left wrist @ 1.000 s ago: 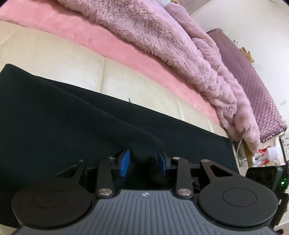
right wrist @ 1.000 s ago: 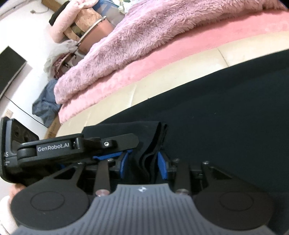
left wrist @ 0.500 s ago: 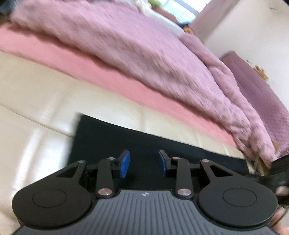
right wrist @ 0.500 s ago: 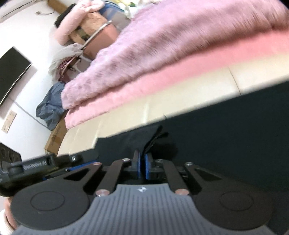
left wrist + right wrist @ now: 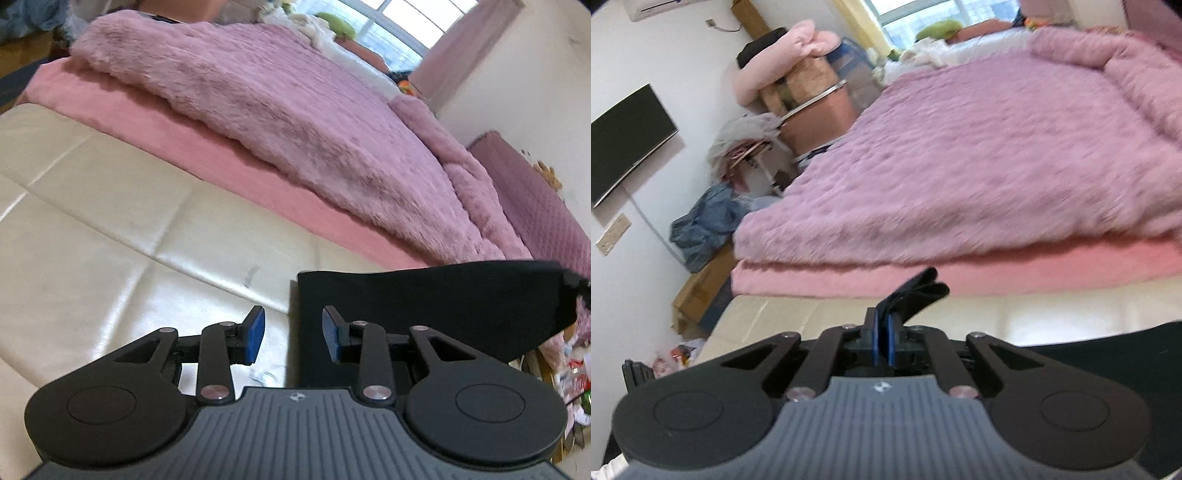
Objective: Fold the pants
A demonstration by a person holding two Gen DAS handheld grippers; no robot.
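Observation:
The black pants [image 5: 424, 299] lie on a cream padded surface [image 5: 110, 229]; their left edge sits just right of my left gripper [image 5: 291, 332], which is open and empty over that edge. One end of the pants is lifted at the right of the left wrist view. My right gripper [image 5: 882, 328] is shut on a bunched corner of the black pants [image 5: 916, 291] and holds it up above the surface. More of the pants [image 5: 1108, 343] lies at lower right in the right wrist view.
A fluffy purple blanket [image 5: 295, 110] on a pink sheet [image 5: 184, 147] fills the bed behind the cream surface. A wall TV [image 5: 624, 136], boxes [image 5: 701, 288] and piled clothes [image 5: 701, 225] stand at the left in the right wrist view.
My right gripper closed on the pants' corner and lifted it up. My left gripper let go and moved left off the cloth to its edge.

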